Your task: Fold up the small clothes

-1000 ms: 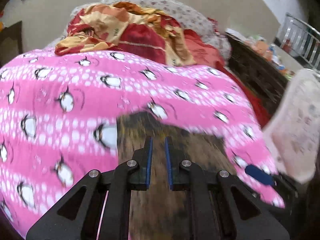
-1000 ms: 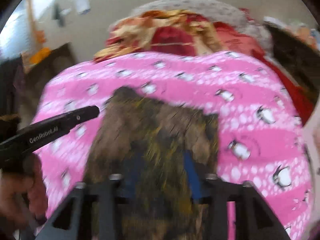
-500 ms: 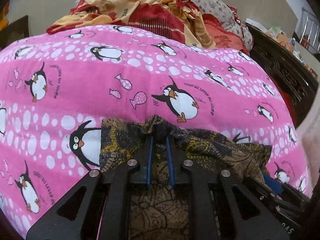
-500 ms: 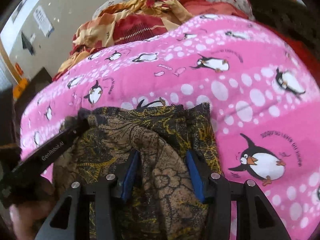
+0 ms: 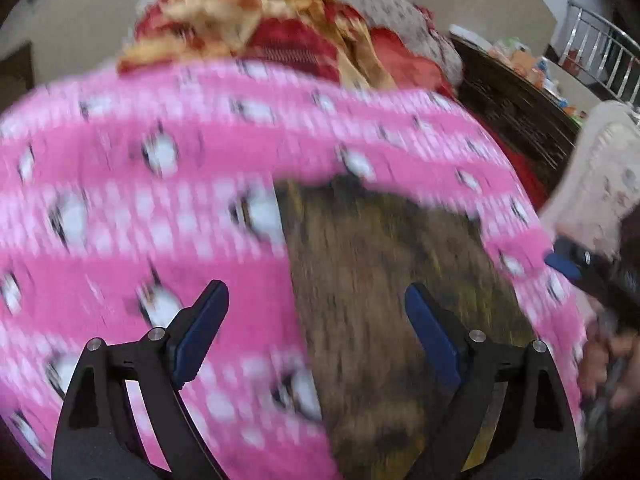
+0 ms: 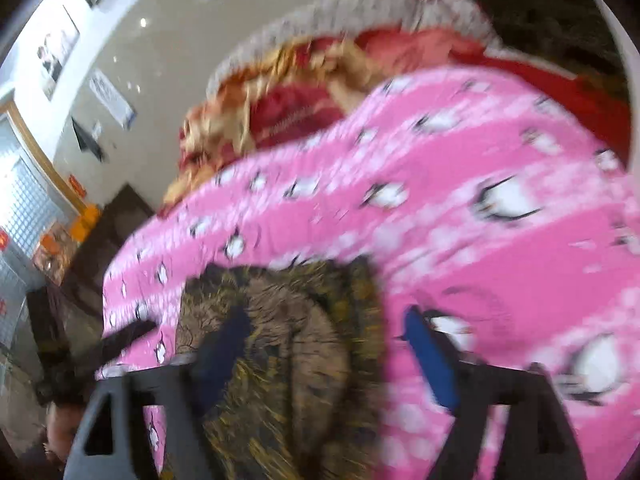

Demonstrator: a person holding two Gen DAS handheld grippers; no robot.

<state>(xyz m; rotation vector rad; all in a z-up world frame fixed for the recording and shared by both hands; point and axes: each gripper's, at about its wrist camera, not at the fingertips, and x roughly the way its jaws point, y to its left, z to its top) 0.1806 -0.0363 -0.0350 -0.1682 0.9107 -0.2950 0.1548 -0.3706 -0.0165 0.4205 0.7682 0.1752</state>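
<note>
on the pink penguin blanket [image 5: 120,208], toward its near edge, lies the brown patterned garment [image 5: 372,272], blurred in both views. at the left, the left gripper [image 5: 316,320] hovers above it with jaws spread wide and nothing between them; one finger is over bare blanket, the other over the cloth. further right, the right gripper [image 6: 324,348] is likewise wide open and empty, straddling the garment's right edge. a red and gold cloth heap [image 5: 272,32] sits at the blanket's far side.
</note>
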